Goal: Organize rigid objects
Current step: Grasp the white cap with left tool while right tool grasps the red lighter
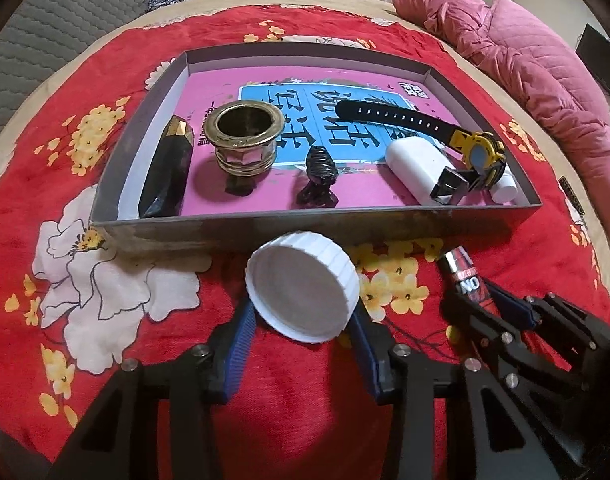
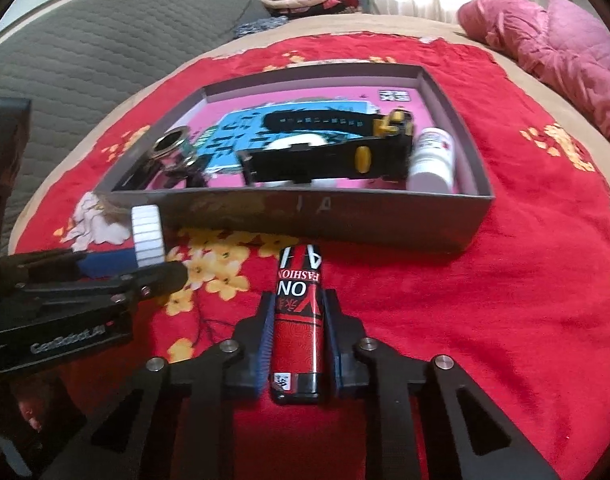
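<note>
Lighter [image 2: 299,320] clamped in right gripper [image 2: 299,312]; left gripper [image 1: 303,320] pinches cap [image 1: 303,286].

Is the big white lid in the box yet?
Not yet. The round white ribbed plastic lid sits outside the shallow grey cardboard box, tilted between the left claw's blue fingers above the red flowered blanket.

The left gripper [image 1: 305,320], pointing steeply down, clamps a white lid [image 1: 303,287] between its blue pads. At its 3 o'clock, the right gripper [image 2: 299,332] pinches a red lighter [image 2: 299,320].
</note>
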`<state>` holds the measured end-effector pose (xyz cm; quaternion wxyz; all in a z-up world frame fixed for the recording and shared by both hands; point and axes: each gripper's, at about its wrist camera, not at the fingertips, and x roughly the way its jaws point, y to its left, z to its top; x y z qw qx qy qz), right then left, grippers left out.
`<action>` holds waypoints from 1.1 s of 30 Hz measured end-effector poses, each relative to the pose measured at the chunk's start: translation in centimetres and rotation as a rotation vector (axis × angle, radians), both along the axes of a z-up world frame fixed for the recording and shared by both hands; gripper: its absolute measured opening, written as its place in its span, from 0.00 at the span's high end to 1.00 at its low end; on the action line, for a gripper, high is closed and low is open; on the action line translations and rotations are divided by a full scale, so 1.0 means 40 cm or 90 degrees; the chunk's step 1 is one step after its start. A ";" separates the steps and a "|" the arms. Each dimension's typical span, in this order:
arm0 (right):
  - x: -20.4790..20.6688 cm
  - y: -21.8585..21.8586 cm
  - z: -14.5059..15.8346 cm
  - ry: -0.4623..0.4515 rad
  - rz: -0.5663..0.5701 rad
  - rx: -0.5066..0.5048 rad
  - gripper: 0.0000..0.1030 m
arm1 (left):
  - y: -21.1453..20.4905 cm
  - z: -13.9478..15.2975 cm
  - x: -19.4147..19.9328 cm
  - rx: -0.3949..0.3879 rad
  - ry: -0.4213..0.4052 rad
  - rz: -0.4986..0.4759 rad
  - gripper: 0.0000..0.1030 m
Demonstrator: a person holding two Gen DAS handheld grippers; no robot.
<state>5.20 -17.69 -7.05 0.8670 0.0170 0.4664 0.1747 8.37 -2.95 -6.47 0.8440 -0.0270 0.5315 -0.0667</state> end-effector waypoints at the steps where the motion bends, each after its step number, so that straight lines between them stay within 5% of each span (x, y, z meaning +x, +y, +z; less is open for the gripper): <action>1: -0.002 0.004 0.001 0.000 0.008 0.003 0.78 | 0.003 0.000 0.001 -0.003 0.000 0.000 0.55; 13: -0.011 0.024 0.011 0.004 0.044 0.048 0.78 | 0.037 0.009 -0.006 -0.052 -0.005 0.004 0.55; 33: -0.013 0.008 0.028 -0.005 0.036 0.058 0.78 | 0.065 0.039 -0.025 -0.059 -0.030 0.016 0.56</action>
